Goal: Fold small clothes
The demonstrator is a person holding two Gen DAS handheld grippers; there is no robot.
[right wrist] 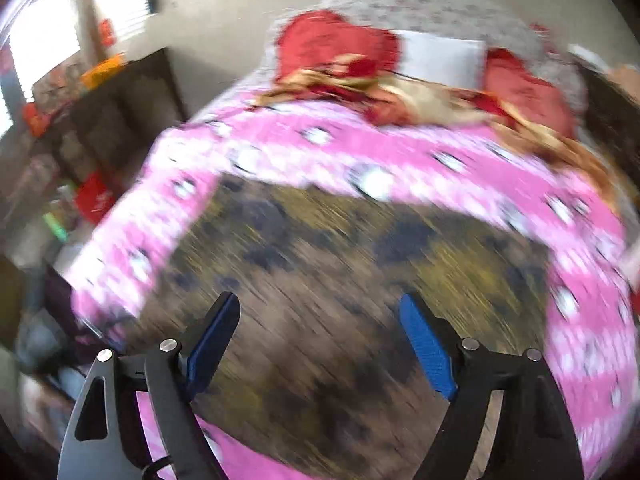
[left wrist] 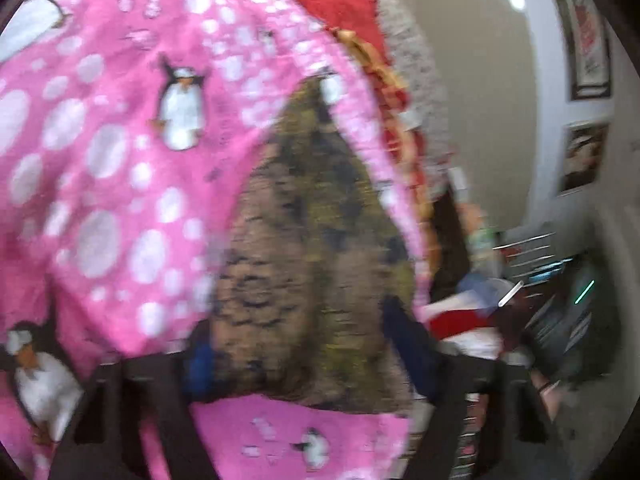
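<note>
The garment (right wrist: 340,300), a camouflage-patterned cloth in brown, olive and dark blotches, lies spread on a pink penguin-print blanket (left wrist: 100,160) that covers the bed. It looks light, soft and limp, likely to sag and crease wherever it is lifted, so a hem or corner is judged the best place to take hold, with both layers pinched together. In the left wrist view the left claw (left wrist: 304,364) stands at the near edge of the garment with its blue pads on either side of the cloth; blur leaves it unclear whether they press on it. The right claw (right wrist: 320,344) hangs open above the garment, its blue pads well apart and nothing between them. Beyond the blanket lie red-and-gold cushions (right wrist: 340,52) against a speckled grey headboard (right wrist: 400,4). No container is clearly seen; the clutter beside the bed is too blurred to identify.
</note>
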